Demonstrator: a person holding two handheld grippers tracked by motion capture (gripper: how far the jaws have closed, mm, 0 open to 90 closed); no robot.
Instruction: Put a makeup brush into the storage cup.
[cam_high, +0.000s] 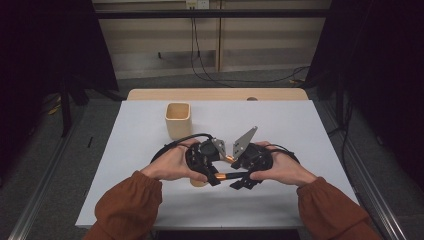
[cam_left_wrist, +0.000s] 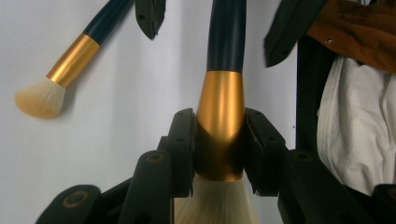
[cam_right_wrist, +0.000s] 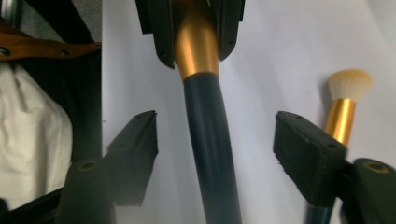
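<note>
The left gripper (cam_left_wrist: 219, 140) clamps the gold collar of a brush (cam_left_wrist: 220, 112) held just above the white table (cam_high: 300, 130), its dark handle pointing toward the right gripper (cam_right_wrist: 215, 140). That gripper's jaws stand apart on either side of the handle without touching it. A second brush (cam_left_wrist: 60, 70) lies on the table nearby, and a cup (cam_high: 178, 120) stands beyond the hands.

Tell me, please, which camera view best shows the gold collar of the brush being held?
The left gripper view: the gold collar sits close up, clamped between the jaws. The right gripper view shows its narrow end; the high view, a small glint.
</note>
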